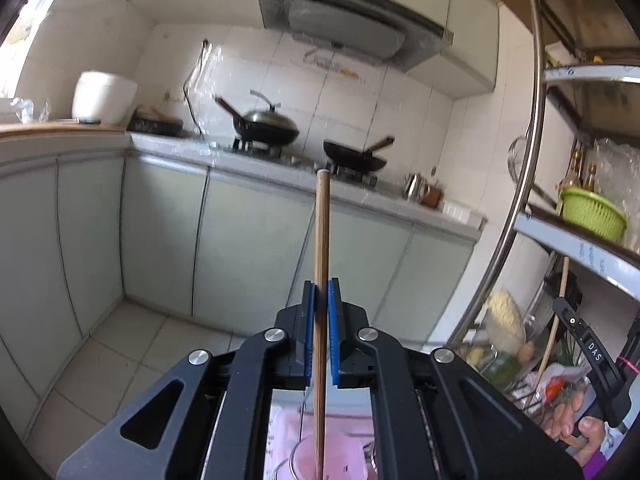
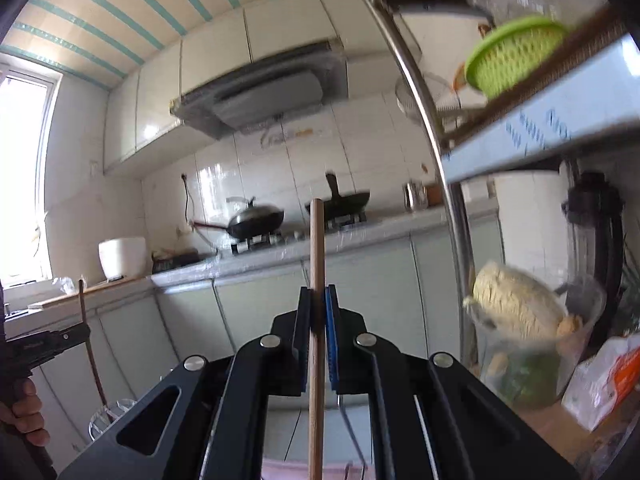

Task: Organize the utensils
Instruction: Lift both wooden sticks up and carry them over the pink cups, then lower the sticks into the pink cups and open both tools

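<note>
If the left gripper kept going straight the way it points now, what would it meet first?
Probably the cabinet doors under the stove counter, across open floor. Nothing nearer shows in line, though depth is unclear. The left gripper is shut on an upright chopstick.

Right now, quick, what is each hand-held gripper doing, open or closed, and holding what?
Left hand-held gripper: closed on a wooden chopstick.
Right hand-held gripper: closed on a second wooden chopstick.

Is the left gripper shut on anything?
Shut: left gripper clamps a wooden chopstick between its blue pads.
</note>
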Tool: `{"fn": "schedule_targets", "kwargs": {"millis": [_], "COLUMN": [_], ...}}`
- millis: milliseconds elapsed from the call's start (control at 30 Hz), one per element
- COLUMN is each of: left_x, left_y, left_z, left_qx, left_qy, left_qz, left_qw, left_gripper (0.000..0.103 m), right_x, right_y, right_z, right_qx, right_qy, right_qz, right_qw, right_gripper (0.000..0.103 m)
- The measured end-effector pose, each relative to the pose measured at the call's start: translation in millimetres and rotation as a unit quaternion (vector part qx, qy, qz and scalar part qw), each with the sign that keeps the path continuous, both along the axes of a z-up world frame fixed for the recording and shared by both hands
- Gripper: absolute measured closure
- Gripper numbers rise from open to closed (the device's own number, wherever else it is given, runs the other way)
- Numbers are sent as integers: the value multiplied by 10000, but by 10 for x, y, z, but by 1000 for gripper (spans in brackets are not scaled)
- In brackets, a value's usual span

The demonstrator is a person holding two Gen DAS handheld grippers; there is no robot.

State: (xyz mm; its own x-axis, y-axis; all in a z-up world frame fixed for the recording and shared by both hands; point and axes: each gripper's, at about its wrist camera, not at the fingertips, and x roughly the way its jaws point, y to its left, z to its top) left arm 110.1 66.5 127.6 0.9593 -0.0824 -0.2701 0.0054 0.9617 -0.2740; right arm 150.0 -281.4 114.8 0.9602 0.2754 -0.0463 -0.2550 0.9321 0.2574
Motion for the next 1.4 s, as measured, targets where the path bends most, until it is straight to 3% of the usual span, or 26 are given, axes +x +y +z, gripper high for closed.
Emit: {"fn": "schedule_targets", "kwargs": {"millis": [233, 567, 633, 700, 733, 800, 1200, 1400], "left_x": [59, 47, 63, 63, 56, 19, -267, -584], "left_y": [17, -103, -113, -100, -88, -55, 117, 131], "left_z": [-308, -500, -509, -503, -491, -453, -315, -384], "left_qx": [-225, -63, -21, -69, -106, -181, -288, -304], "left_qy": [587, 1015, 1100, 1160, 1163, 1118, 1102, 1235], "left_qz": [-208, -384, -387, -378, -367, -360, -146, -305], "left_qw": [9978, 9941, 9932, 9925, 9925, 9929, 9934, 9914], "left_gripper": [97, 96, 93, 79, 76, 70, 65, 65], "right_x": [-69, -90, -80, -76, -75, -110, -429, -769], "right_y": [57, 105, 91, 79, 71, 56, -41, -124], "right_z": [-301, -550, -565, -559, -550, -522, -432, -489], "right_qx": [-168, -433, -400, -368, -361, -349, -360, -185], "right_qy": [664, 1425, 1580, 1705, 1734, 1713, 1797, 1870], "right_qz": [113, 268, 282, 337, 344, 347, 256, 214], "right_qw": [9976, 9885, 9862, 9841, 9836, 9840, 9827, 9820], "right_gripper": [97, 96, 91, 79, 69, 63, 60, 59]}}
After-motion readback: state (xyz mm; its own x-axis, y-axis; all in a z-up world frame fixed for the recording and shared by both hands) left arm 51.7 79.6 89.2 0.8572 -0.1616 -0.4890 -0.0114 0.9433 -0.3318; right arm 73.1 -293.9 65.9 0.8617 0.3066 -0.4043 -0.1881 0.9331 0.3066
